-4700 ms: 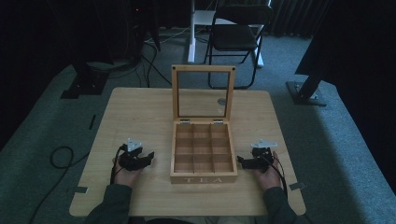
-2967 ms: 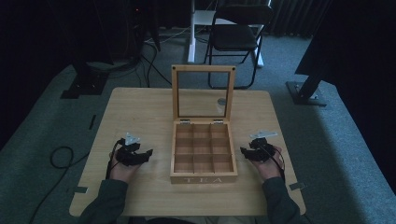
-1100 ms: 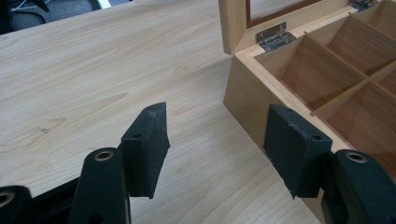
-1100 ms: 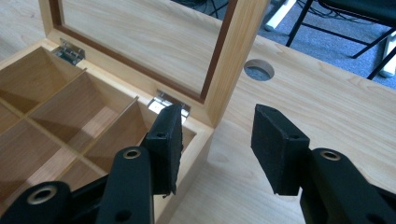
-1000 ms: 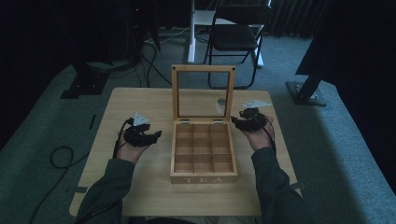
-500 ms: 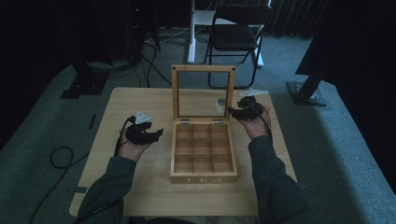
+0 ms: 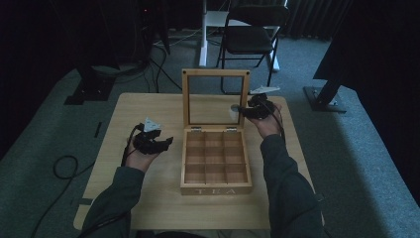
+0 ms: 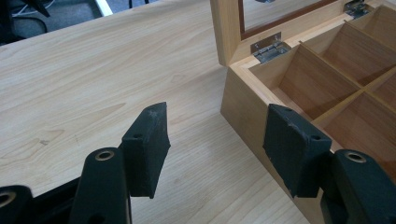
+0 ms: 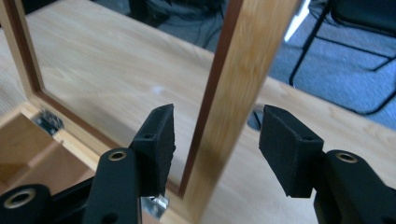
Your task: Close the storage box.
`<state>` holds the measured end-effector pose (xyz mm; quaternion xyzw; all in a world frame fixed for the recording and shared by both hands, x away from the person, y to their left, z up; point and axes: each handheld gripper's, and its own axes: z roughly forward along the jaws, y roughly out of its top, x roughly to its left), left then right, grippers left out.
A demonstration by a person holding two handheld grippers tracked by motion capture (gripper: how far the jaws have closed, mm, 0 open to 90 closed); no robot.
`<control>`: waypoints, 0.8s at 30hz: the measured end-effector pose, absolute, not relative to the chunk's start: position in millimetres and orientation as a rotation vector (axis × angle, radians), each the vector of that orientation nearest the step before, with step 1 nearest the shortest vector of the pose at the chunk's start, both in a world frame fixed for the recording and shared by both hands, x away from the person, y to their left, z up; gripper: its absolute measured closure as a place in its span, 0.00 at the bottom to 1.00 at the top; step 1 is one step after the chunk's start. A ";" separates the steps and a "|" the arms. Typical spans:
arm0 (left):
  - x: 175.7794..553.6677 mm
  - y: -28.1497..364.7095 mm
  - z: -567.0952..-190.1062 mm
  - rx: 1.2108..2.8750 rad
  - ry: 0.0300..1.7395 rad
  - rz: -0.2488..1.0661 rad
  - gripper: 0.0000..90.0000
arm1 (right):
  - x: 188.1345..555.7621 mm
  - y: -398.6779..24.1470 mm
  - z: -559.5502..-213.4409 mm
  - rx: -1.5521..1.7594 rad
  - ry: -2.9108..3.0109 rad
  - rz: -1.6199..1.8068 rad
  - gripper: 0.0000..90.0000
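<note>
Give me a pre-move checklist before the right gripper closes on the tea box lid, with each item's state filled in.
1. Right gripper open: ok.
2. Lid frame between its jaws: ok, the right upright of the frame stands in the gap.
3. Lid upright, box open: ok.
4. Compartments free of contents: ok in the high view.
5. Left gripper ready to steady the box: not ok, open and apart from its left wall.
6. Jaws already touching the frame: cannot tell.

The high view looks forward and down from above the person's side onto the whole bench [image 7: 148,106], while the left gripper view sits close beside the tea box [image 8: 261,100] and the right gripper view looks closely across its upright lid [image 9: 233,84], all three sharing that box.
</note>
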<state>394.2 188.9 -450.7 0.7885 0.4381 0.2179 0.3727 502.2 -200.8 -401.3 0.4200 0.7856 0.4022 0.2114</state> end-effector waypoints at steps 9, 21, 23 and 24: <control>396.8 188.0 -452.3 2.016 1.131 0.558 0.45 | 515.6 -202.6 -394.2 1.136 2.191 1.208 0.55; 412.9 177.1 -446.4 1.990 1.142 0.566 0.45 | 498.7 -207.1 -389.4 1.042 2.185 1.194 0.63; 416.9 171.7 -441.4 1.988 1.135 0.573 0.45 | 492.6 -207.8 -389.0 1.026 2.179 1.200 0.63; 418.6 168.2 -438.6 1.984 1.129 0.576 0.45 | 489.0 -208.0 -388.5 1.013 2.179 1.197 0.63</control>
